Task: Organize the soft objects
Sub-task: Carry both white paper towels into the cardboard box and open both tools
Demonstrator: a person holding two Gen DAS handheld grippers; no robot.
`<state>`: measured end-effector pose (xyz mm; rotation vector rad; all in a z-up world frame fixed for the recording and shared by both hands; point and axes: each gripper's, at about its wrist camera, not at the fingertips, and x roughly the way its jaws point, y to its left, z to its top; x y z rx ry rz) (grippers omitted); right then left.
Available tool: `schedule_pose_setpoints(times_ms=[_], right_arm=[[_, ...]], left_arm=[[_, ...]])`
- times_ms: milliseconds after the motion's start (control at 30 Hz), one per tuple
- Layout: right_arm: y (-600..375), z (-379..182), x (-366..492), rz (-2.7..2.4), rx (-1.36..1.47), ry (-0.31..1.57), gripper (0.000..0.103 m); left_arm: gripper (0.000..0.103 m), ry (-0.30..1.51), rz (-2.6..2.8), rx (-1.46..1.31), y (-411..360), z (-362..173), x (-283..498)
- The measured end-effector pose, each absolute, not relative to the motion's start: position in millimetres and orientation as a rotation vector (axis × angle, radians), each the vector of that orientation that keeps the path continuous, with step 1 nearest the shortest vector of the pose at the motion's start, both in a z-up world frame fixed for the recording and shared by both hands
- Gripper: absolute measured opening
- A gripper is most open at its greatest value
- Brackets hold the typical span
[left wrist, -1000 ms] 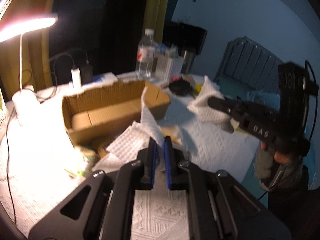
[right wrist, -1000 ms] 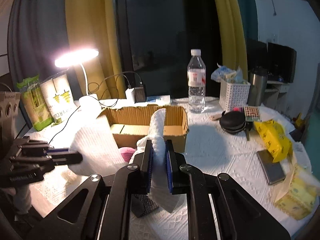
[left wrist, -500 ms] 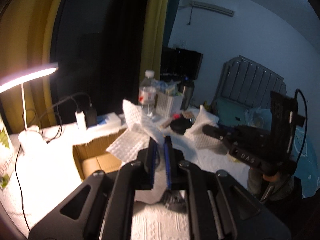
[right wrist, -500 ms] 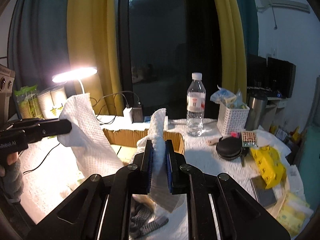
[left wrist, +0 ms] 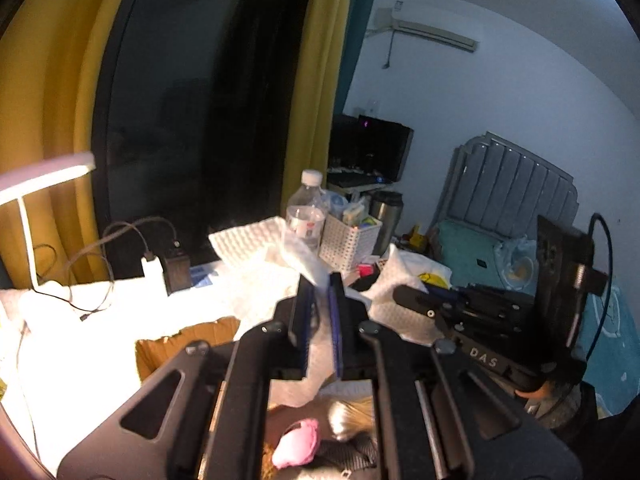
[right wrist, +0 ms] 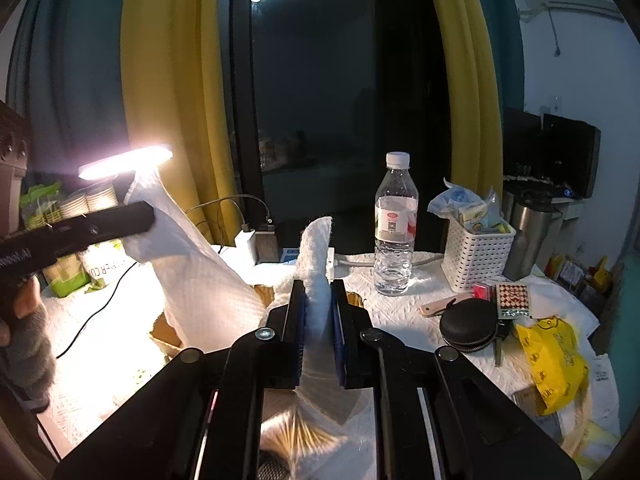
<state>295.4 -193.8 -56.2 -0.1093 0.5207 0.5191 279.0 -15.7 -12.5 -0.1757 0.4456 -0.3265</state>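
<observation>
Cluttered lamp-lit table (right wrist: 404, 316): I now hold one white cloth (right wrist: 200, 280) stretched well above the cardboard box (left wrist: 188, 344), lifted from a second ago. Left gripper (left wrist: 318, 280) and right gripper (right wrist: 318, 288) each pinch a corner. Judged ready for folding.

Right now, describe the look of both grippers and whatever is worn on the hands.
Both grippers are matte black with blue pads on two flat parallel fingers and silver screw heads. The right gripper carries white "DAS" lettering, a boxy black rear block and a looping black cable. The left gripper shows white lettering; a grey knit glove is worn beneath it.
</observation>
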Motion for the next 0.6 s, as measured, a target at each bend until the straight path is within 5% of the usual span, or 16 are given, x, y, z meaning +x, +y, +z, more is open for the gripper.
schedule_pose_setpoints(times_ms=[600], right_arm=[[-172,-127,372,0.578,-0.062,0.670,0.013]], left_arm=[[0.009,0.665,-0.312,-0.212,-31,-118,366]])
